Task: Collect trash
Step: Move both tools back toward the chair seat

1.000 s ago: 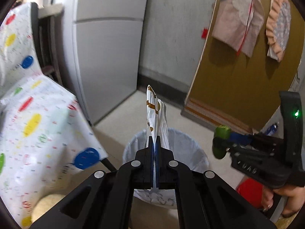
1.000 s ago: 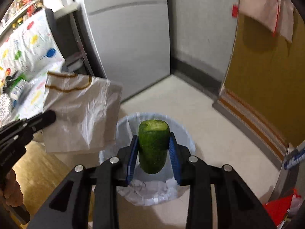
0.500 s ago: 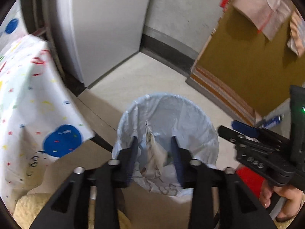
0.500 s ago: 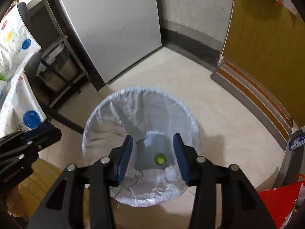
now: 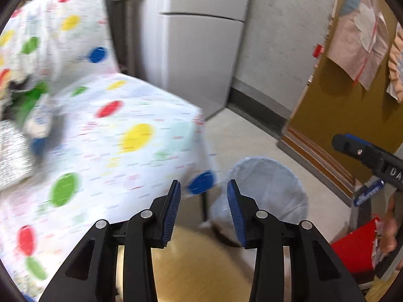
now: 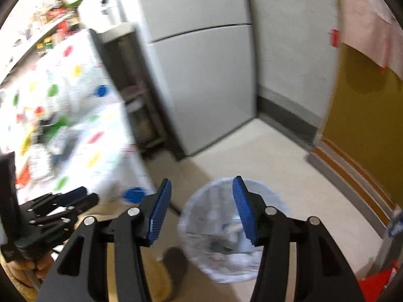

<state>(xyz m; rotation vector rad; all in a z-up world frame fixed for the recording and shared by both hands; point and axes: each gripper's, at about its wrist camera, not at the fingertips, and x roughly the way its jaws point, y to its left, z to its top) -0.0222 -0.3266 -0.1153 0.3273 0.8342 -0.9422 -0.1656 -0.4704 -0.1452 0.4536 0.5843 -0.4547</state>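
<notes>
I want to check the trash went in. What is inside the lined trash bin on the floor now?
In the right wrist view, the trash bin holds blurred pale crumpled pieces and something dark near the bottom. What they are cannot be told. The right gripper's blue fingers cover part of the opening.

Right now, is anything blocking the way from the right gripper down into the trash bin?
Nothing visible does. The right gripper is open and empty, its jaws having just been opening, and the lined trash bin sits on the floor just beyond it with its mouth uncovered. The spotted tablecloth hangs clear to the left.

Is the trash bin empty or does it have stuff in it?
Not empty. The trash bin holds crumpled trash at the bottom of its white liner, blurred.
</notes>
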